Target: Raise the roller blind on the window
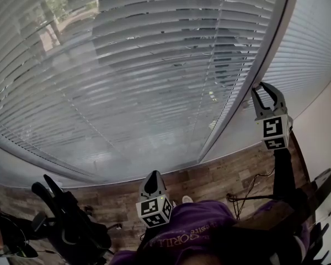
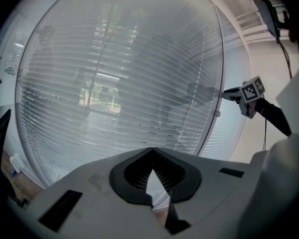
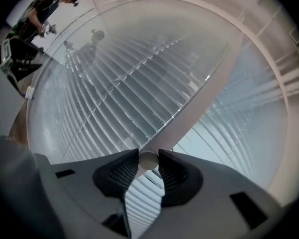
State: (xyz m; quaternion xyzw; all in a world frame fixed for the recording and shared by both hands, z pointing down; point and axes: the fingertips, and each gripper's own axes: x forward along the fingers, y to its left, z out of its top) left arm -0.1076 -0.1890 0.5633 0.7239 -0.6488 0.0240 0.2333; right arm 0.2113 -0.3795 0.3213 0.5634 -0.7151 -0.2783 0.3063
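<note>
The window's slatted blind hangs fully down behind the glass, split by a slanting white frame bar. My right gripper is raised against that bar. In the right gripper view its jaw tips press on a small round white knob that sits on the bar. The left gripper view shows that gripper from the side, at the bar. My left gripper is held low in front of the pane, jaws together with nothing between them.
A wood-plank floor lies below the window. Black equipment stands at the lower left and cables trail at the right. A second small knob sits lower on the bar. A person stands off to the side.
</note>
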